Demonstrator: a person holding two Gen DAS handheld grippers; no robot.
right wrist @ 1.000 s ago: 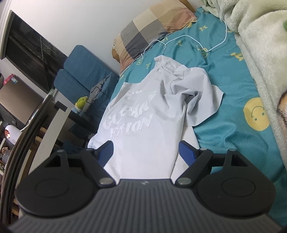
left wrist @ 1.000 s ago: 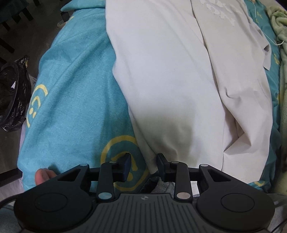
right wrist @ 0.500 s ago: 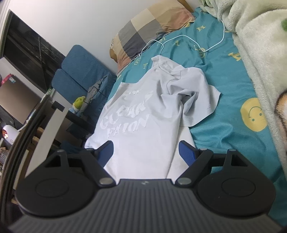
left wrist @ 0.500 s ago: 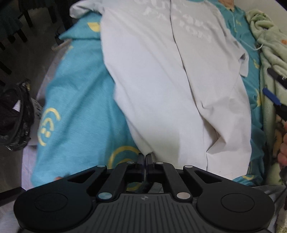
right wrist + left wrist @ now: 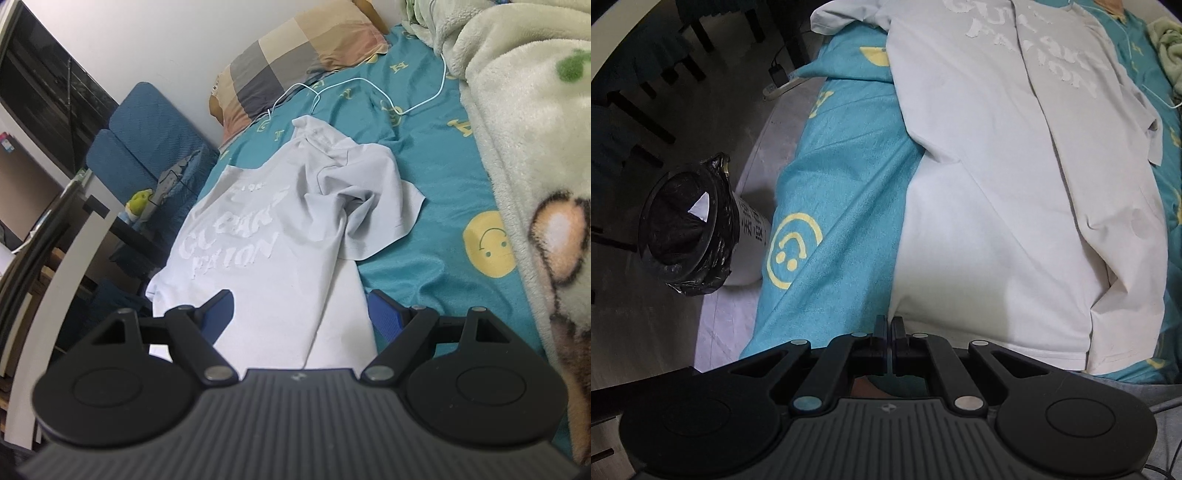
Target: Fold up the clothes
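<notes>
A pale grey T-shirt (image 5: 997,192) with raised white lettering lies on the teal bed sheet (image 5: 842,206), one side folded over along its length. My left gripper (image 5: 889,332) is shut at the shirt's hem corner near the bed's foot; whether cloth is pinched between the tips is hidden. In the right wrist view the same T-shirt (image 5: 280,236) runs away from me, one sleeve crumpled on top. My right gripper (image 5: 301,310) is open and empty above the shirt's lower part.
A black-lined bin (image 5: 687,232) stands on the floor left of the bed. A fleece blanket (image 5: 532,155) covers the bed's right side. A checked pillow (image 5: 295,62) and a white cable (image 5: 369,92) lie at the head. A blue chair (image 5: 147,147) stands beside the bed.
My left gripper went from open to shut at the shirt's hem corner and has pulled back and left, showing more floor. The right gripper stayed open and barely moved.
</notes>
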